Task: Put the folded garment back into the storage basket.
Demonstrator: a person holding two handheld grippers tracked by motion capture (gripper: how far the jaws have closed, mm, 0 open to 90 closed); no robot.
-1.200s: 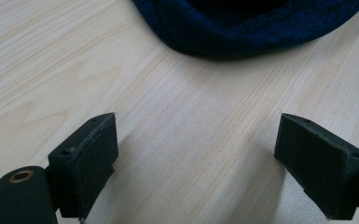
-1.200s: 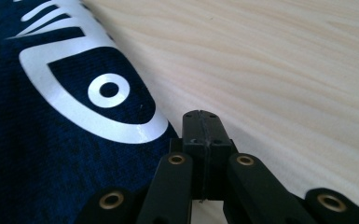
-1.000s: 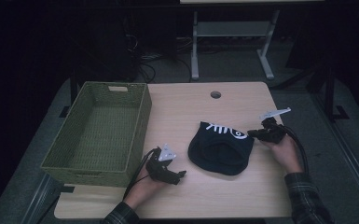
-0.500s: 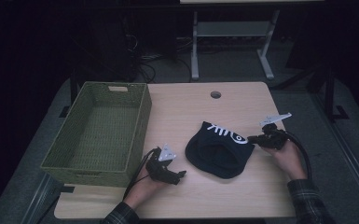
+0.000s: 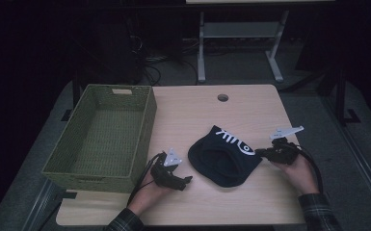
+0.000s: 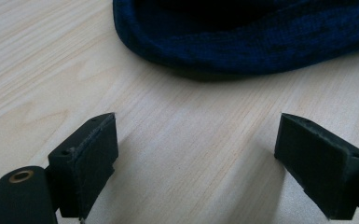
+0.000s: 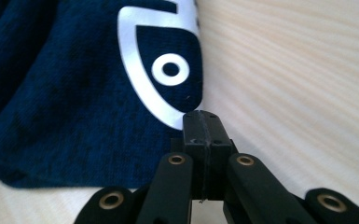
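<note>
**Both tools at the hat**

I am keeping my right tool pressed fully closed, empty, its tip at the hat edge. My left tool is gaping wide, empty, the hat lying just ahead on the surface.
</note>
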